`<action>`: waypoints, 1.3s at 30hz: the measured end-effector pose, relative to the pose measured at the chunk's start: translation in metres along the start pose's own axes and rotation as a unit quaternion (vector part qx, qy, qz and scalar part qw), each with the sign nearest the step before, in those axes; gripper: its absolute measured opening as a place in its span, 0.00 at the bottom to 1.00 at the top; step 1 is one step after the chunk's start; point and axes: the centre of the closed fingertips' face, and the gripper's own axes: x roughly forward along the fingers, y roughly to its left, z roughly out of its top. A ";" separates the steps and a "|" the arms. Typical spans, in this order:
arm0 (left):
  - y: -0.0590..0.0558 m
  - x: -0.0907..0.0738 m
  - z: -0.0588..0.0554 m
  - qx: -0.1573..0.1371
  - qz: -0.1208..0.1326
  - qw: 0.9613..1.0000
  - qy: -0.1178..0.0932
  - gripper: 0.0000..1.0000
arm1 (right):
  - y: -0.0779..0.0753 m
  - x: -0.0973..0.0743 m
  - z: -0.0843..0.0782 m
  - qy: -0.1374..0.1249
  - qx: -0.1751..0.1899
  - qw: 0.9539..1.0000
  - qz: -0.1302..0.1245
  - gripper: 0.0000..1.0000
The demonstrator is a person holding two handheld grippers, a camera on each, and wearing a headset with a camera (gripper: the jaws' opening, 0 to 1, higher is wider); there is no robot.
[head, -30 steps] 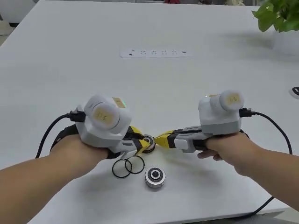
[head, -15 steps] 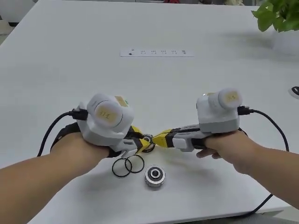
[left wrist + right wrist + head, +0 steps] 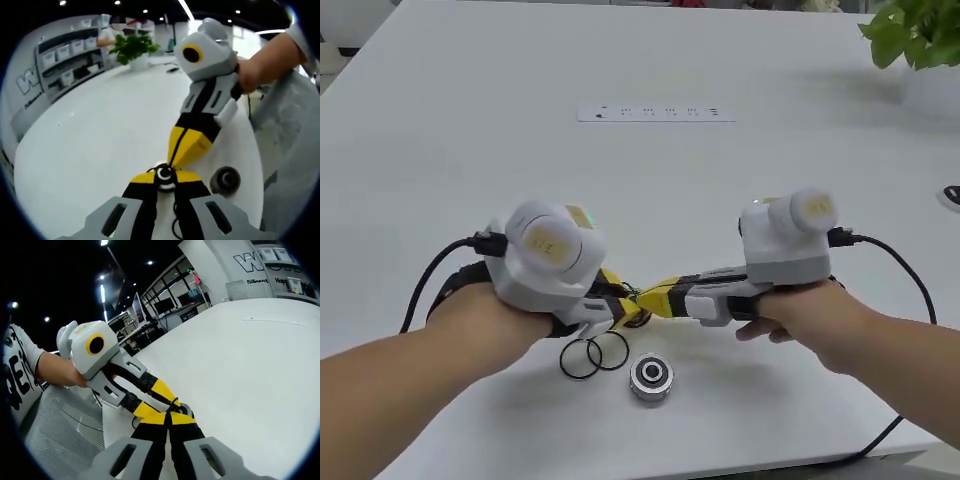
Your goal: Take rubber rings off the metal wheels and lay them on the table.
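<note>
1. Left gripper (image 3: 628,306): jaws pinching a metal wheel (image 3: 638,312) from two sides, held just above the counter (image 3: 650,190), near the front edge.
2. In the left gripper view: wheel face-on between the yellow-and-black tips, hub toward the camera.
3. Right gripper (image 3: 653,298): jaws pressed together, coming in from the opposite side, tips touching the rim of the held wheel. Cannot tell whether a ring is nipped between them; too small to resolve.
4. First rubber ring (image 3: 561,362) and second rubber ring (image 3: 628,352): thin, black, flat on the counter just in front of the left gripper. Edges touching or slightly overlapping; cannot tell which.
5. Second wheel (image 3: 651,375): flat on the counter, hub up, just beside the second rubber ring on its right, apart from both grippers.
6. Farther back, mid-counter: white power strip (image 3: 655,113), well apart from the work. Green plant (image 3: 910,30) at the far right corner.
7. Black cable (image 3: 430,280) off the back of the left gripper toward the left edge; another cable (image 3: 910,275) off the right gripper, curving over the front right edge.
</note>
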 end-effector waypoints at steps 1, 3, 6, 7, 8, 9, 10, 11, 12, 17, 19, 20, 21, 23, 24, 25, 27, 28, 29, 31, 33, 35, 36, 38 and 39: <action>0.000 0.000 0.000 -0.001 -0.001 1.000 -0.001 0.12 | -0.001 0.000 0.000 -0.001 0.002 1.000 -0.001 0.00; -0.001 0.000 0.000 0.006 -0.003 1.000 -0.004 0.13 | -0.002 -0.001 0.000 -0.002 0.005 1.000 -0.003 0.00; 0.000 0.000 0.000 0.003 -0.005 1.000 -0.006 0.13 | -0.003 -0.003 -0.003 -0.001 0.014 1.000 0.000 0.00; 0.000 -0.001 0.001 0.004 -0.007 1.000 -0.007 0.13 | -0.004 -0.003 -0.004 0.001 0.014 1.000 -0.001 0.00; 0.000 -0.001 0.000 0.002 -0.008 1.000 -0.008 0.13 | -0.004 -0.003 -0.005 0.001 0.015 1.000 -0.001 0.00; 0.000 -0.001 0.001 0.001 -0.010 1.000 -0.009 0.13 | -0.004 -0.003 -0.005 0.001 0.017 1.000 -0.001 0.00; 0.000 -0.001 0.001 -0.002 -0.015 1.000 -0.012 0.14 | -0.004 -0.003 -0.005 0.001 0.017 1.000 -0.001 0.00; 0.000 -0.001 0.001 -0.002 -0.017 1.000 -0.012 0.14 | -0.004 -0.003 -0.005 0.001 0.018 1.000 -0.001 0.00; 0.000 -0.001 0.001 -0.001 -0.020 1.000 -0.013 0.14 | -0.004 -0.003 -0.005 0.001 0.018 1.000 -0.001 0.00; 0.000 -0.002 0.003 0.019 -0.021 1.000 -0.011 0.17 | -0.004 -0.004 -0.004 -0.005 0.024 1.000 0.001 0.00; -0.001 -0.003 0.005 0.018 -0.026 0.999 -0.013 0.19 | -0.004 -0.004 -0.003 -0.006 0.025 1.000 0.001 0.00; -0.001 -0.004 0.006 0.018 -0.026 0.999 -0.015 0.19 | -0.004 -0.005 -0.003 -0.006 0.025 1.000 0.001 0.00; -0.001 -0.006 0.006 0.018 -0.026 0.999 -0.016 0.19 | -0.004 -0.005 -0.003 -0.007 0.026 1.000 0.001 0.00; -0.001 -0.009 0.005 0.015 -0.028 0.999 -0.016 0.20 | -0.004 -0.005 -0.003 -0.007 0.027 1.000 0.001 0.00; -0.001 -0.010 0.005 0.014 -0.027 0.999 -0.017 0.22 | -0.004 -0.005 -0.002 -0.009 0.027 1.000 0.001 0.00; -0.001 -0.012 0.006 0.012 -0.028 0.999 -0.018 0.22 | -0.004 -0.005 -0.002 -0.010 0.029 1.000 0.002 0.00; -0.002 -0.014 0.006 0.010 -0.028 0.999 -0.019 0.24 | -0.003 -0.005 0.000 -0.013 0.029 0.999 0.002 0.00; -0.003 -0.015 0.007 0.010 -0.028 0.999 -0.020 0.25 | -0.003 -0.005 0.000 -0.013 0.029 0.999 0.002 0.00; -0.004 -0.017 0.007 0.007 -0.029 0.999 -0.022 0.26 | -0.005 -0.005 0.001 -0.014 0.029 0.999 0.003 0.00; -0.007 -0.020 0.008 0.008 -0.031 0.999 -0.024 0.28 | -0.005 -0.006 0.001 -0.015 0.029 0.999 0.004 0.00; -0.007 -0.023 0.009 0.010 -0.032 0.999 -0.028 0.32 | -0.006 -0.006 0.003 -0.018 0.031 0.999 0.005 0.00; -0.006 -0.025 0.009 0.009 -0.033 0.999 -0.031 0.34 | -0.005 -0.007 0.006 -0.023 0.036 0.999 0.008 0.00; -0.005 -0.028 0.009 0.008 -0.032 0.999 -0.034 0.35 | -0.005 -0.007 0.006 -0.024 0.036 0.999 0.008 0.00; -0.003 -0.032 0.010 0.004 -0.030 0.999 -0.039 0.37 | -0.003 -0.007 0.008 -0.026 0.037 0.999 0.010 0.00; -0.003 -0.034 0.010 0.002 -0.030 0.999 -0.042 0.38 | -0.003 -0.007 0.008 -0.026 0.037 0.999 0.011 0.00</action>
